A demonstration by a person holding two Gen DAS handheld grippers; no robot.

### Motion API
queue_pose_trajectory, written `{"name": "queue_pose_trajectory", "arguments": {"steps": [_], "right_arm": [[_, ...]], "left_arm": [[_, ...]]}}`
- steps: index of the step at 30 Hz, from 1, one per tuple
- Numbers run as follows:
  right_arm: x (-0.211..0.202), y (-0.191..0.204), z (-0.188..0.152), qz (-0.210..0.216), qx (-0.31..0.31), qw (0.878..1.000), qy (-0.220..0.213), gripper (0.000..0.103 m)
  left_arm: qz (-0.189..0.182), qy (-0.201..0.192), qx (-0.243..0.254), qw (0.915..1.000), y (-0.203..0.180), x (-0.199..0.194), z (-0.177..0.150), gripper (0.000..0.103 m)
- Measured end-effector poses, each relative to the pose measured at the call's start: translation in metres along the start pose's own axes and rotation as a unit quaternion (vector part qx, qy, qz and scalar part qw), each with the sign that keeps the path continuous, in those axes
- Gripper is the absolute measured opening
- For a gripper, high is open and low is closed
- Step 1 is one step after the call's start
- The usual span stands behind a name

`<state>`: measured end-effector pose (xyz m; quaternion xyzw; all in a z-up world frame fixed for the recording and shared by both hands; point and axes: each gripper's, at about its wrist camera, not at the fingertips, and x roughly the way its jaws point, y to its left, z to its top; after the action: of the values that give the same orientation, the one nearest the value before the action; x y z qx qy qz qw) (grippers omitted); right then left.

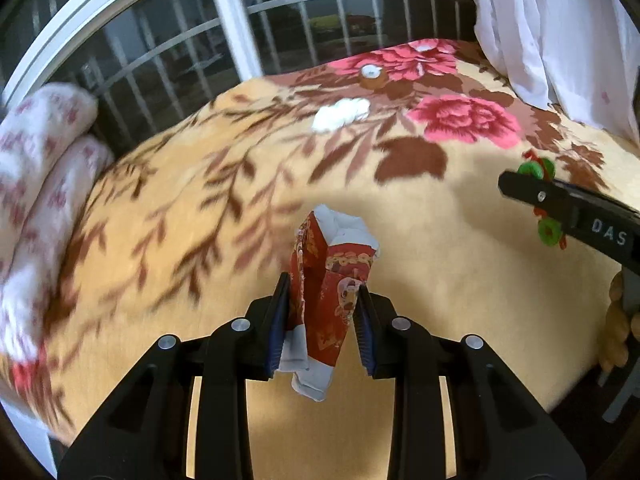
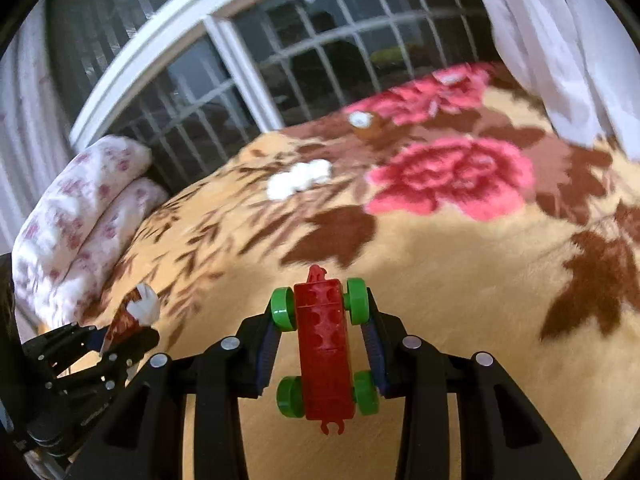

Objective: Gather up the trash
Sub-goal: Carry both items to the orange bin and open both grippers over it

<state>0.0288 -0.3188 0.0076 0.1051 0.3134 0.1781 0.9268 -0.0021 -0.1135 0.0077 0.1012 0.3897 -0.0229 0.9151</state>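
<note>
From the left wrist, the left gripper [image 1: 322, 312] stood clamped on one crumpled red wrapper [image 1: 326, 276], white paper showing at its top and bottom ends. Ahead of it on the flowered blanket [image 1: 460, 300] lay one white tissue wad [image 1: 341, 114], and beyond that one small brown cup [image 1: 373, 76]. To the right the right gripper [image 1: 540, 196] crossed the view; its black arm read "DAS". The blanket around the tips lay bare.

From the right wrist, the right gripper [image 2: 324, 328] was clamped on one red toy car [image 2: 325, 350] with four green wheels. One tissue wad [image 2: 299, 179] and one cup [image 2: 366, 124] lay ahead. The left gripper [image 2: 132, 334] sat low at the left, near two stacked floral pillows [image 2: 76, 220].
</note>
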Motion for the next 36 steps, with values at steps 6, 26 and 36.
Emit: {"name": "queue_pose_trajectory", "arguments": {"steps": [6, 26, 36], "right_arm": [[-0.070, 0.040, -0.054, 0.076, -0.058, 0.995, -0.022, 0.038], [-0.017, 0.081, -0.230, 0.023, -0.155, 0.938, 0.310, 0.038], [0.016, 0.065, -0.243, -0.005, -0.127, 0.919, 0.374, 0.057]], "left_arm": [[-0.013, 0.002, -0.025, 0.9996, 0.005, -0.045, -0.060, 0.029], [-0.102, 0.232, -0.023, 0.9671, -0.011, 0.015, -0.219, 0.029], [-0.091, 0.301, -0.018, 0.9492, -0.013, 0.051, -0.240, 0.063]]}}
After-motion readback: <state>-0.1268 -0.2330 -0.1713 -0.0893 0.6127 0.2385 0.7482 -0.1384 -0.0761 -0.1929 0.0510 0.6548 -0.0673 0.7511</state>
